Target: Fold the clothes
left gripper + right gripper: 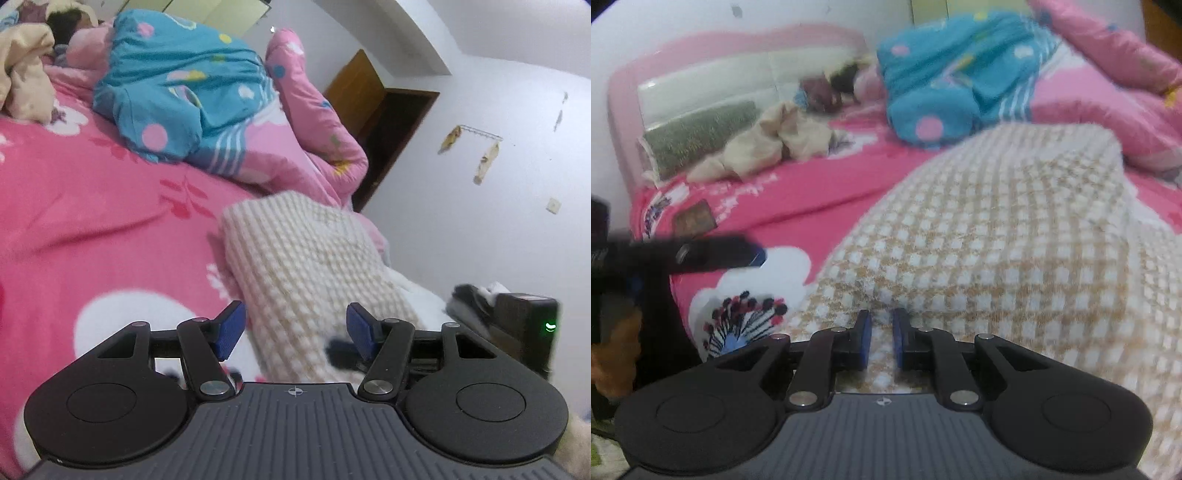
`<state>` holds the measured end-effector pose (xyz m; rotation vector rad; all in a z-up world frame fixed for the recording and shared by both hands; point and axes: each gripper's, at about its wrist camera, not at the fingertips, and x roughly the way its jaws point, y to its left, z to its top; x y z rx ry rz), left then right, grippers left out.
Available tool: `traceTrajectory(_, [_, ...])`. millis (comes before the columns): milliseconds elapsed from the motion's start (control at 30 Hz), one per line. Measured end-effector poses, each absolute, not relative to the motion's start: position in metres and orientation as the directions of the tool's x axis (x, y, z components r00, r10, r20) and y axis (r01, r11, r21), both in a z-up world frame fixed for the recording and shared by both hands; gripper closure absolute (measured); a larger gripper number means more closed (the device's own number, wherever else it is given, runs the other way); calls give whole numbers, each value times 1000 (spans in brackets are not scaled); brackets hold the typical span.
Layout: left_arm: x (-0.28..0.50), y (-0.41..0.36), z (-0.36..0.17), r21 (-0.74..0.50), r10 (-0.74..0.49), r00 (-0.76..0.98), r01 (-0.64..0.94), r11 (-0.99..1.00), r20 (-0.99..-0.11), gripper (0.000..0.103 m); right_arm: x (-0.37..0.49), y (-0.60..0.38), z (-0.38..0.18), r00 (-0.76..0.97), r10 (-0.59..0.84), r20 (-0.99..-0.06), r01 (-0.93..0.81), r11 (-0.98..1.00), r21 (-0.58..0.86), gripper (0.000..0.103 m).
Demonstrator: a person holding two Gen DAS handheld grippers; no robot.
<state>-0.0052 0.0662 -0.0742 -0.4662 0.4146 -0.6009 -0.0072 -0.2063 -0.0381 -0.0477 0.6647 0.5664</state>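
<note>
A cream and tan checked knit garment (997, 240) lies spread on the pink bed sheet (820, 184). My right gripper (882, 332) sits at the garment's near edge, its blue pads nearly together with a fold of the knit pinched between them. In the left wrist view the same garment (303, 258) runs away from me between the fingers of my left gripper (295, 326), which stands open, its pads clear of the fabric. The left gripper (701, 251) also shows as a blurred black arm at the left of the right wrist view.
A blue dotted quilt (177, 85) and a pink quilt (314, 122) are piled at the far side of the bed. Crumpled beige cloth (768, 147) and a green pillow (694, 136) lie by the headboard (713, 81). A brown door (384, 122) stands in the white wall.
</note>
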Motion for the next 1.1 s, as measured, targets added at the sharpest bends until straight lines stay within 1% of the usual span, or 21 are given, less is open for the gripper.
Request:
traceTrajectory(33, [0,63,-68,-517,-615,756,443,733,-224,43,-9,-208,-31,648,481,-591,-493,856,156,90])
traceTrajectory(100, [17,52,-54,-484,-617,761,470,738,-203,43,-24,-214,-15,690,489,-534,-481,861,167,90])
traceTrajectory(167, [34,40,-40,-447,-619,764,497,744,-182,43,-39,-224,-3,742,466,-482,-443,881,168,90])
traceTrajectory(267, [67,11,-29,-399,-630,748,524,753,-208,43,-58,-239,1,819,381,-429,-341,925,169,90])
traceTrajectory(367, [101,-19,-19,-351,-640,730,549,759,-241,43,-66,-253,-11,851,317,-419,-262,947,184,89])
traceTrajectory(467, [133,-53,-30,-263,-574,724,510,819,-383,43,-57,-259,-40,828,283,-485,-211,957,198,89])
traceTrajectory(500, [141,-62,-37,-227,-535,726,486,844,-432,43,-58,-265,-44,825,294,-482,-211,952,220,89])
traceTrajectory(533, [144,-67,-40,-199,-513,731,478,855,-450,42,-61,-272,-45,827,314,-467,-218,944,249,89])
traceTrajectory(600, [143,-71,-41,-155,-497,740,483,862,-453,42,-66,-286,-47,829,352,-434,-232,923,307,89])
traceTrajectory(667, [141,-69,-39,-140,-490,744,484,864,-453,42,-71,-299,-50,831,388,-399,-246,899,362,82])
traceTrajectory(700, [138,-68,-38,-136,-490,747,485,864,-449,42,-75,-312,-49,838,399,-372,-244,884,399,70])
traceTrajectory(733, [135,-68,-37,-129,-492,751,489,863,-441,42,-80,-326,-47,848,405,-341,-238,867,438,66])
traceTrajectory(767, [131,-69,-35,-121,-494,754,494,861,-432,42,-85,-340,-45,858,410,-310,-233,848,477,66])
traceTrajectory(867, [118,-77,-23,-99,-530,748,539,836,-400,41,-84,-391,-44,887,377,-267,-155,787,597,65])
traceTrajectory(967, [104,-100,-9,-47,-582,717,614,788,-385,37,-56,-421,-49,878,355,-320,-72,760,646,65])
traceTrajectory(1033, [95,-122,-1,-5,-619,676,674,739,-399,33,-34,-436,-53,864,358,-354,-31,740,672,65])
traceTrajectory(1100, [91,-142,1,31,-612,653,695,718,-446,33,-12,-441,-54,849,369,-379,-14,733,680,65])
